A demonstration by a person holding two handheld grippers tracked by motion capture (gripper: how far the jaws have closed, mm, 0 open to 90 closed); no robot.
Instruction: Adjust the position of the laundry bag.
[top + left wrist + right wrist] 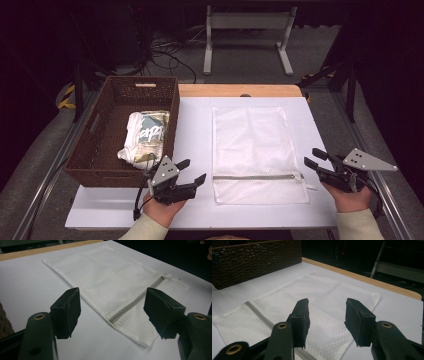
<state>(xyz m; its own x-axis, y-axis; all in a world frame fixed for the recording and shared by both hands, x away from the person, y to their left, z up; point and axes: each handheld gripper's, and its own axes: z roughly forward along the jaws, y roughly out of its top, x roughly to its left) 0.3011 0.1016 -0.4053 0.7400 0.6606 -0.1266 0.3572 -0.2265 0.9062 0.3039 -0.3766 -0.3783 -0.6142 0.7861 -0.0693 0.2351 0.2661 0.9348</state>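
A white mesh laundry bag (252, 150) lies flat on the white table, its grey zipper (257, 176) running across near the front edge. The left gripper view looks across the bag (110, 287) and zipper (136, 302); the right gripper view looks over the bag (317, 305) from the other side. My left gripper (192, 171) hovers open just left of the bag, nothing between its jaws. At the bag's right edge my right gripper (312, 157) is open and empty too. A brown wicker basket (97, 145) at the left holds a folded white garment (144, 136).
The white table top (195, 130) ends in a wooden strip (240, 90) at the back. Beyond it stand a metal frame (247, 35) and cables on the floor. The basket wall (257, 260) rises at the far side in the right gripper view.
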